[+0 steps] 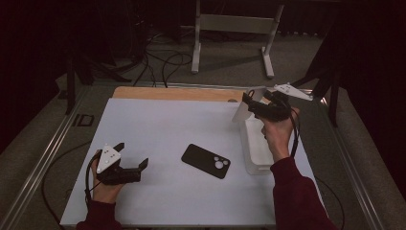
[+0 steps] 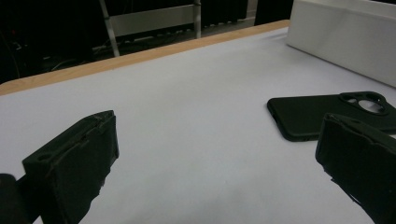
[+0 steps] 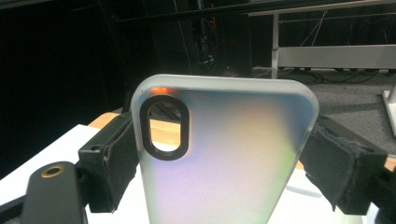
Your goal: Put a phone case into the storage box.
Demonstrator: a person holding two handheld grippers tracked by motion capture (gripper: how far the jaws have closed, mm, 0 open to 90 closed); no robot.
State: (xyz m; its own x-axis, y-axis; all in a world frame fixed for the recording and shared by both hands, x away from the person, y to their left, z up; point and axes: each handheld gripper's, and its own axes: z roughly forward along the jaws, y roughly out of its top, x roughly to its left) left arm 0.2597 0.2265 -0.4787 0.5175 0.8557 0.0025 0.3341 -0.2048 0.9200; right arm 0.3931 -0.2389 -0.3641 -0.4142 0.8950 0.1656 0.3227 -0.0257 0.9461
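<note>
The right gripper (image 3: 224,168) clamps the frosted translucent phone case (image 3: 224,154) by its side edges; it is probably light, flexible and slippery. The left gripper (image 2: 219,163) stands apart.

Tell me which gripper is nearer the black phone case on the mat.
Left. The left gripper sits open just left of the black phone case; the right gripper holds a frosted case up over the white bin.
</note>
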